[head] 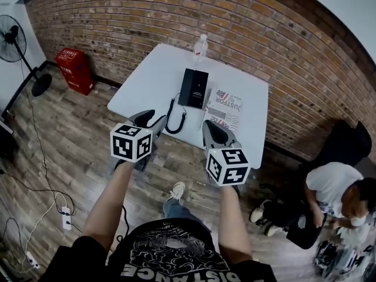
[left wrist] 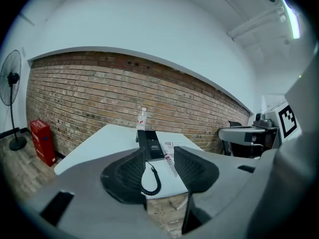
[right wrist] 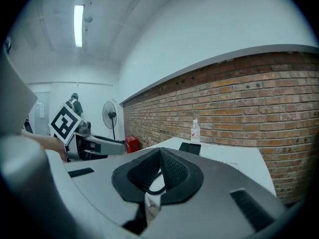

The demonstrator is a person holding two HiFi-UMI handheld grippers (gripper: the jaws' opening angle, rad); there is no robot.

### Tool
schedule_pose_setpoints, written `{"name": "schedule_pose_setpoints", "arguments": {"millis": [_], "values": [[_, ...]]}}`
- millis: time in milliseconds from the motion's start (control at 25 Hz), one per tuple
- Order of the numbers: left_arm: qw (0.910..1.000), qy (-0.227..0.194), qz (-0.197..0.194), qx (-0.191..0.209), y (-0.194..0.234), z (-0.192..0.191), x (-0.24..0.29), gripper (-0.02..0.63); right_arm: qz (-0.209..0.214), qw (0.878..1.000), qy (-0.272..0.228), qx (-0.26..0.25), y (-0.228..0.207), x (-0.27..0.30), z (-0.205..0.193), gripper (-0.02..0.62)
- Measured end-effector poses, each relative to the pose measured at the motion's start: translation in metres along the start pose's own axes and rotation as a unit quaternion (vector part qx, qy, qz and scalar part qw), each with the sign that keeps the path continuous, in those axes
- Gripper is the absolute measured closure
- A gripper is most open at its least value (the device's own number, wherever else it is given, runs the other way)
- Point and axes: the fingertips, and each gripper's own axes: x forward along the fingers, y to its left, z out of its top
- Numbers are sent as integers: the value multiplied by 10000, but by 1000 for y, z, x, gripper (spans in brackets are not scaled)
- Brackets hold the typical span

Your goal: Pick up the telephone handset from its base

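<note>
A black telephone (head: 194, 88) lies flat on the white table (head: 147, 78), its handset resting on the base. Its coiled black cord (head: 174, 122) loops toward the table's near edge. In the head view my left gripper (head: 151, 121) hovers at that near edge, just left of the cord. Its jaws stand open with nothing between them, and the left gripper view frames the telephone (left wrist: 151, 144) and cord (left wrist: 152, 183) through the gap. My right gripper (head: 212, 129) is at the near edge, right of the cord. Its pads (right wrist: 172, 171) meet at the tips, empty.
A clear water bottle (head: 200, 47) stands behind the telephone and a magazine (head: 225, 109) lies to its right. A brick wall backs the table. On the floor are a red box (head: 75, 69), a standing fan (head: 14, 40) and a power strip (head: 66, 218). A person (head: 335, 187) sits at right.
</note>
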Motion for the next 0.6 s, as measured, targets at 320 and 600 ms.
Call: {"name": "schedule_pose_setpoints", "arguments": {"millis": [320,600], "values": [[9993,240,-278,-78,31,23,96,442,68,9999,66,67,-55,76,12,594],[9946,581,-696,-514,64,26,183,431,135,9996,244,72,-101,135,18,594]]}}
